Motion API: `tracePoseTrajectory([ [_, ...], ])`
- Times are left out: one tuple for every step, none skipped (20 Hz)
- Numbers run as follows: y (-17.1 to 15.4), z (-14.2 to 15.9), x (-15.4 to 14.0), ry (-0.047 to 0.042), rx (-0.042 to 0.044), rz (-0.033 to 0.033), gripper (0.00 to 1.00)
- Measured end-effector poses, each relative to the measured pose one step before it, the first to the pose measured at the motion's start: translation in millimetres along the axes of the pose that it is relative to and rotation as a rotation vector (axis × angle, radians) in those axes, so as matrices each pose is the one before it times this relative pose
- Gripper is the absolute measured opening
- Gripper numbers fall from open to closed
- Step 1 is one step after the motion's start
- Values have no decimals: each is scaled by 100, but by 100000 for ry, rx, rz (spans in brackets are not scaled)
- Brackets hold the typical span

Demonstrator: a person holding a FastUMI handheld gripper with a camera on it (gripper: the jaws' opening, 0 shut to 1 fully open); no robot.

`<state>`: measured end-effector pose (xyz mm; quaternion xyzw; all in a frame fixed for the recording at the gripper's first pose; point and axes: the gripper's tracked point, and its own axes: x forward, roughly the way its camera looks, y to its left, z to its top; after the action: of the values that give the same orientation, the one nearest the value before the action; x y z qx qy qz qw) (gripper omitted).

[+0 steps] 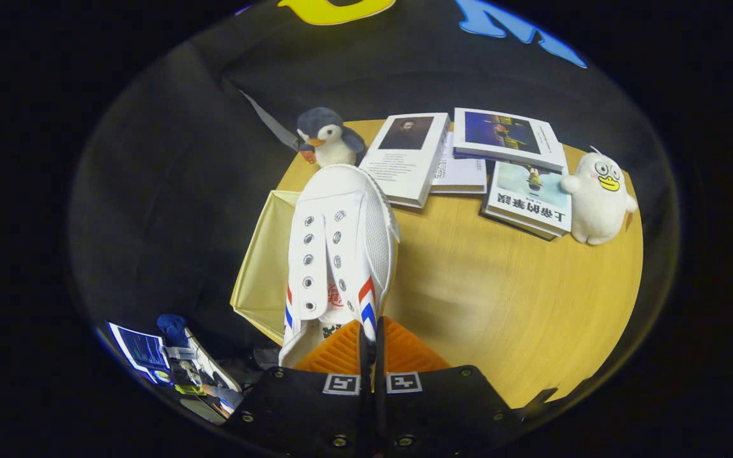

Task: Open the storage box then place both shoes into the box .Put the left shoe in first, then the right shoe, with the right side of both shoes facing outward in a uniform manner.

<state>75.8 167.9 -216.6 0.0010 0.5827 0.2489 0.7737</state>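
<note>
1 white shoe (340, 248) with red and blue side stripes is pinched at its heel wall by the 2 closed fingers of 1 gripper (371, 346), toe toward the table's far edge. 1 pale yellow storage box (263, 267) sits at the left edge of 1 round wooden table (500, 299). 4 books lie along the far edge: 1 with a portrait cover (406, 156), 1 half hidden (462, 172), 1 with a dark blue cover (506, 137), 1 pale green (529, 198). 2 plush toys: 1 penguin (327, 137), 1 white duck (599, 198).
</note>
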Motion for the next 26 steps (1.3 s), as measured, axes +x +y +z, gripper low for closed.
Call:
tracePoseTrajectory([
  [825, 385, 383, 524, -995, 413, 1],
  [818, 352, 486, 618, -1139, 455, 1],
  [706, 349, 422, 564, -1012, 169, 1],
  [660, 273, 407, 713, -1195, 242, 1],
  [597, 323, 440, 552, -862, 301, 1],
  [684, 229, 419, 833, -766, 242, 1],
  [504, 299, 442, 752, -923, 163, 1],
  [235, 176, 887, 761, -890, -187, 1],
  [445, 207, 478, 900, -896, -163, 1],
  [575, 159, 541, 789, -531, 15, 1],
  [509, 153, 492, 898, -373, 103, 1],
  [462, 59, 486, 1120, -702, -77, 1],
  [356, 115, 470, 1004, -615, -345, 1],
  [265, 66, 523, 1045, -599, -494, 1],
  [201, 68, 542, 1032, -417, -837, 1],
  [2, 156, 494, 902, -517, -1163, 1],
  [82, 68, 362, 674, -355, -1097, 1],
  [121, 110, 365, 455, -374, -677, 1],
  [104, 124, 218, 215, 197, -387, 1],
  [48, 64, 227, 205, 503, -106, 1],
  [-22, 31, 113, 165, 262, -133, 1],
  [95, 20, 158, 11, 218, 411, 1],
  [518, 120, -87, -716, 318, 2726, 4],
  [447, 82, -39, -1119, -76, 2307, 18],
  [-27, 152, 294, -2407, 159, 879, 28],
  [-413, 668, -1404, -2580, -835, -1720, 53],
])
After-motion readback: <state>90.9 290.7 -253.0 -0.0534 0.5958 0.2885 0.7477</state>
